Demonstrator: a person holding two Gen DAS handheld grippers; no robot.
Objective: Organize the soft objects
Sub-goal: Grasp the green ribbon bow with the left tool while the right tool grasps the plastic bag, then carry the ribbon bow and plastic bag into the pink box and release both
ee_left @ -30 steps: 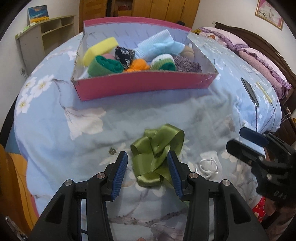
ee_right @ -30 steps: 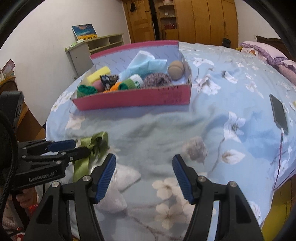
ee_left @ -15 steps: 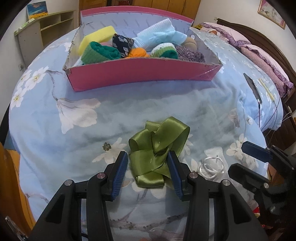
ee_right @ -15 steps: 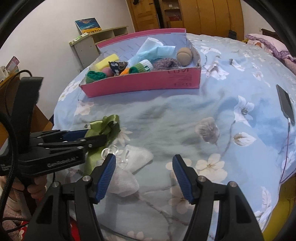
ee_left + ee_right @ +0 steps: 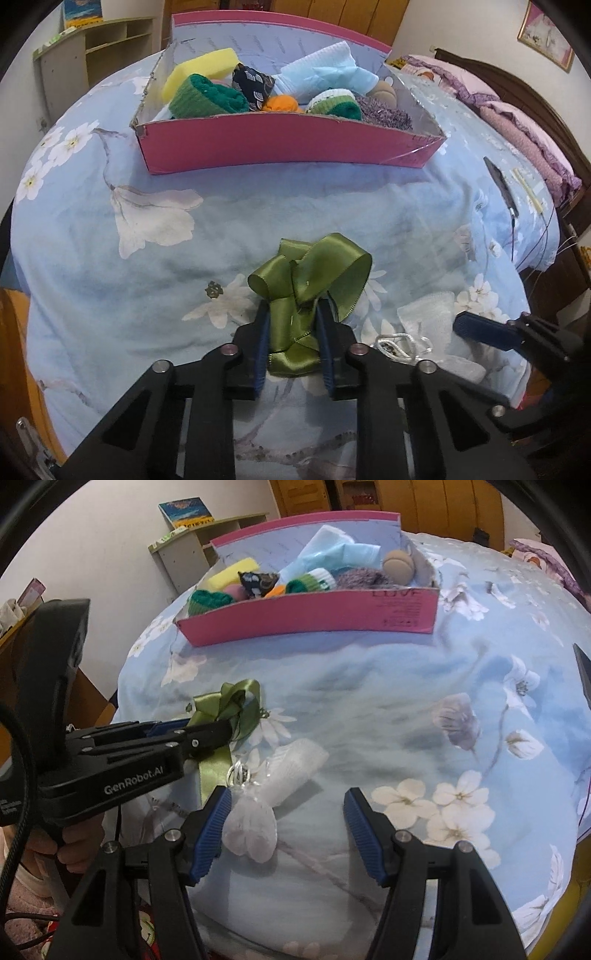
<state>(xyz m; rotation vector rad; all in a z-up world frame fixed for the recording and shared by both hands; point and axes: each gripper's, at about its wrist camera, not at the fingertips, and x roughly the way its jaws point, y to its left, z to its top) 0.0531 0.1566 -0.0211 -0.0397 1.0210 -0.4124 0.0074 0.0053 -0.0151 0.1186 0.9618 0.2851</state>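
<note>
While left gripper [image 5: 291, 341] clamps green bow [image 5: 310, 280] | right gripper [image 5: 284, 827] apart | bedspread [image 5: 295, 206] clear ahead

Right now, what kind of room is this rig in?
Most likely a home bedroom. The work surface is a bed with a blue floral bedsheet, purple pillows lie against a dark wooden headboard, and wooden wardrobe doors line the back wall.

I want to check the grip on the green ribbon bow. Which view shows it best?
Left wrist: the green ribbon bow sits centred between the left gripper fingers. The right wrist view shows it sideways, partly hidden.
</note>
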